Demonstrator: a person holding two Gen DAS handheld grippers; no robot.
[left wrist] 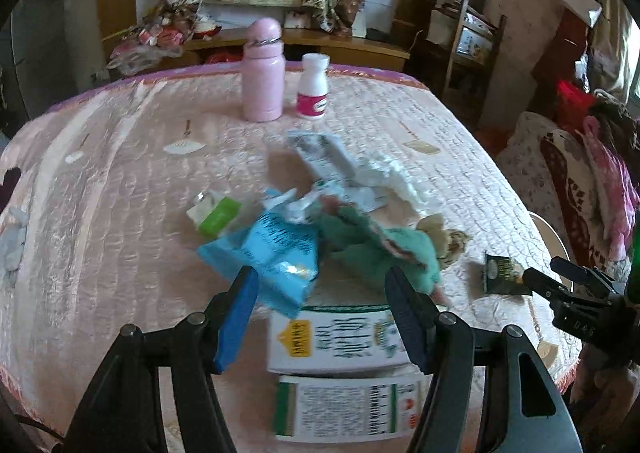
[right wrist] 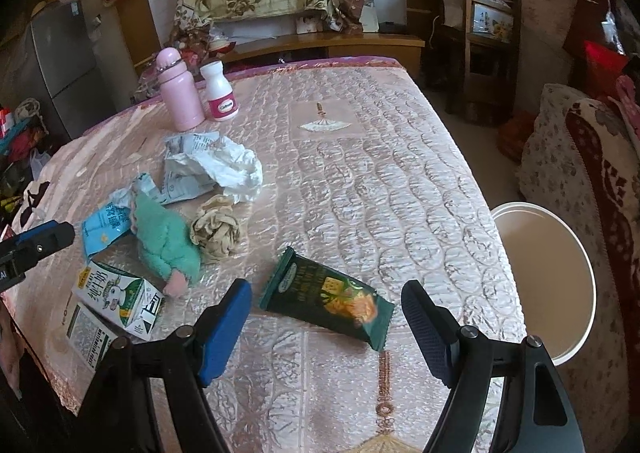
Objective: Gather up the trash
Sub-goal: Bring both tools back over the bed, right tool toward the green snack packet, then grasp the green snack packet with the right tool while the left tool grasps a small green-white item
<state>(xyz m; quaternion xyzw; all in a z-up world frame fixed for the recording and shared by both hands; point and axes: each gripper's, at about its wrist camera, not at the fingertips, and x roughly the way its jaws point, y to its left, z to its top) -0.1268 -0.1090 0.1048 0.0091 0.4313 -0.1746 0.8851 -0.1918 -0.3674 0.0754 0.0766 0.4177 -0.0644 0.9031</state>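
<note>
Right claw [right wrist: 326,317] wide, empty, poised over green snack wrapper [right wrist: 326,299] near tabletop [right wrist: 400,181] edge. Left claw [left wrist: 322,291] wide above blue packet [left wrist: 266,253]. Pick-up pending: descent, closure needed; white bin [right wrist: 560,277] right.

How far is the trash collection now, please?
Nothing looks collected: the white bin beside the table shows no trash inside. Both grippers are open and empty; the right gripper frames the green snack wrapper. Left: blue wrapper, milk carton, crumpled paper.
</note>
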